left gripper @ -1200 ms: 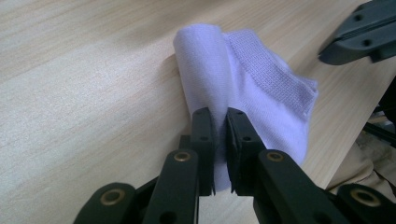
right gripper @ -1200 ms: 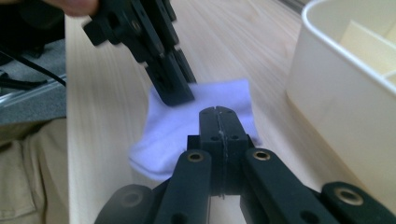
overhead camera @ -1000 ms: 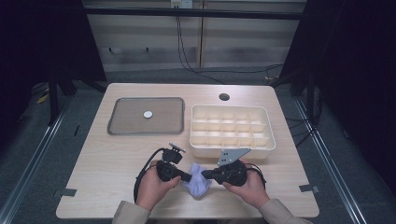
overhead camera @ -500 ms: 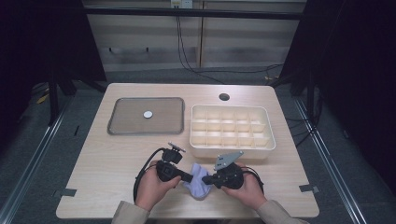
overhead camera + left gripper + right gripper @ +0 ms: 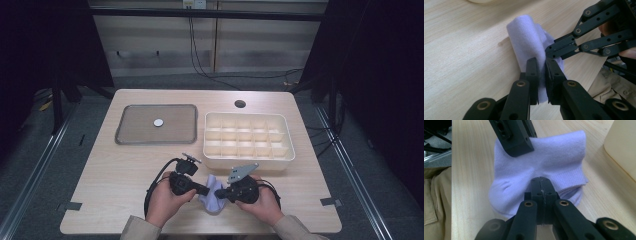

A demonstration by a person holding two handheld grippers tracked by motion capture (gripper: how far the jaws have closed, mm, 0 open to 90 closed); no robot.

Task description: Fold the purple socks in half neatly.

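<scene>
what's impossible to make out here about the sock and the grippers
- Sock: high view, hands and grippers cover most of it; one sock or a folded pair, cannot tell.
- Right gripper: its own view, how much cloth its shut jaws pinch is hidden.
- Small round thing on tray: high view, too small to identify.

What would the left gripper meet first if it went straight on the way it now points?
The left gripper is shut on the sock. Pushed straight on, it would probably run first into the right gripper, whose jaws pinch the sock just ahead, though depth is hard to judge.
</scene>
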